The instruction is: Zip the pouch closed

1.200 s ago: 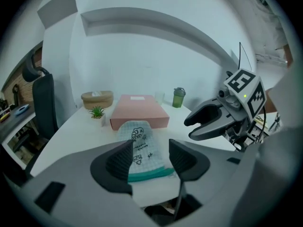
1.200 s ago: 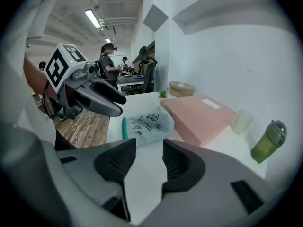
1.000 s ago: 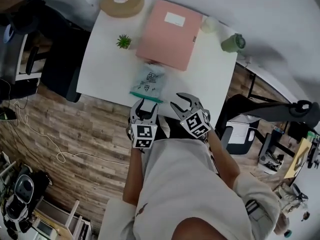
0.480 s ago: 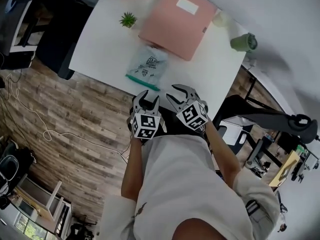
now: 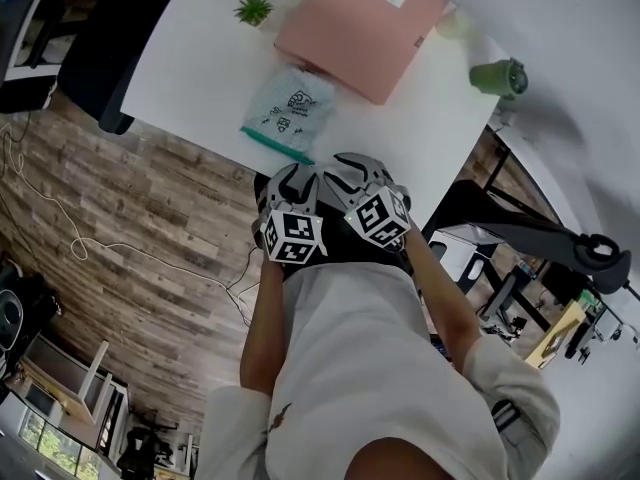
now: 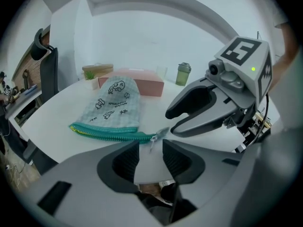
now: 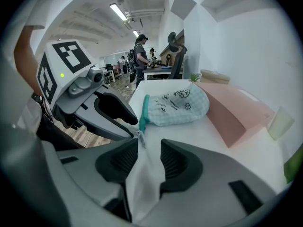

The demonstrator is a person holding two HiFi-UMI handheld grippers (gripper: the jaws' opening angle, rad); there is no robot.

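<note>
Two tools hover at the tabletop [image 5: 190,63] edge in the head view: the left hand-held gripper [image 5: 297,175] and right hand-held gripper [image 5: 352,168], just below the pouch [image 5: 287,113].

Left gripper view: jaws narrowly apart, just closing on nothing, with the zipper pull [image 6: 157,135] just ahead.

Right gripper view: jaws apart and empty, the pouch at upper centre. Its print is too small to read.

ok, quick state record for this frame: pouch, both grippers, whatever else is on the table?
pouch: flat on the white table, teal zipper edge toward the person, untouched
zipper pull: at the zipper end nearest the grippers
left gripper: jaws apart, just been closing, nothing between them, short of the pouch
right gripper: jaws apart, empty, beside the left
other items: pink folder, small plant, green cup, all beyond the pouch
</note>
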